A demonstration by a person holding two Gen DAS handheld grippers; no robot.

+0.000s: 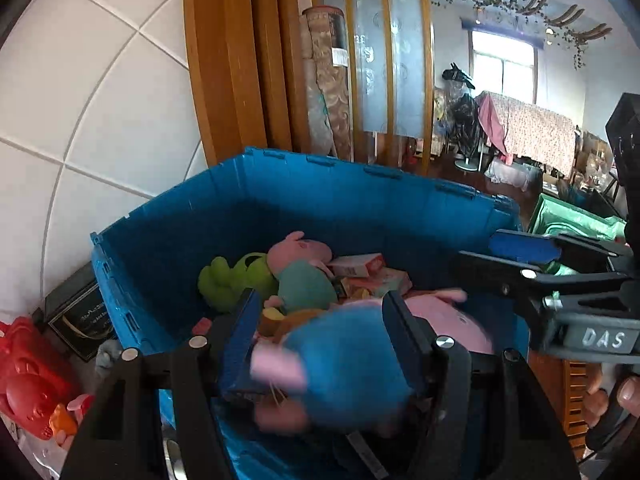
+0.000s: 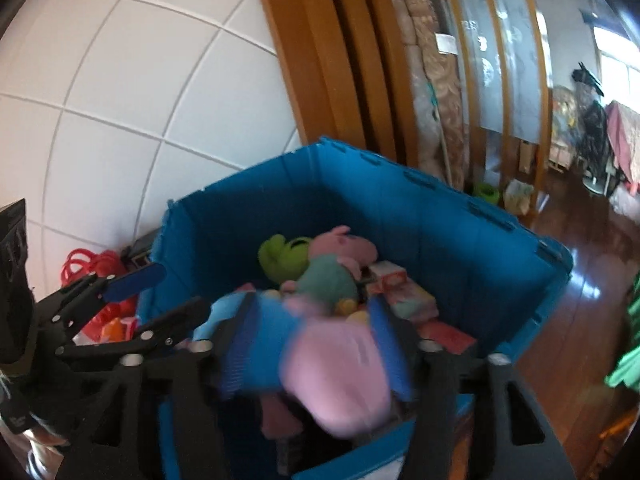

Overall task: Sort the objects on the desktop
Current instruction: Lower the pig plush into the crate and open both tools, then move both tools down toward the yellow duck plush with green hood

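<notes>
Left wrist: plush pig (image 1: 344, 360) over blue crate (image 1: 168, 240)

Both grippers, left (image 1: 320, 344) and right (image 2: 312, 344), tilt downward side by side.

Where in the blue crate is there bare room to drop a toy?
Bare room lies in the blue plastic crate along its left wall, beside the green plush toy. Middle and right are crowded: pink pig plush in teal dress, small cardboard boxes. The blue-and-pink plush toy in the left gripper hides the near side.
</notes>
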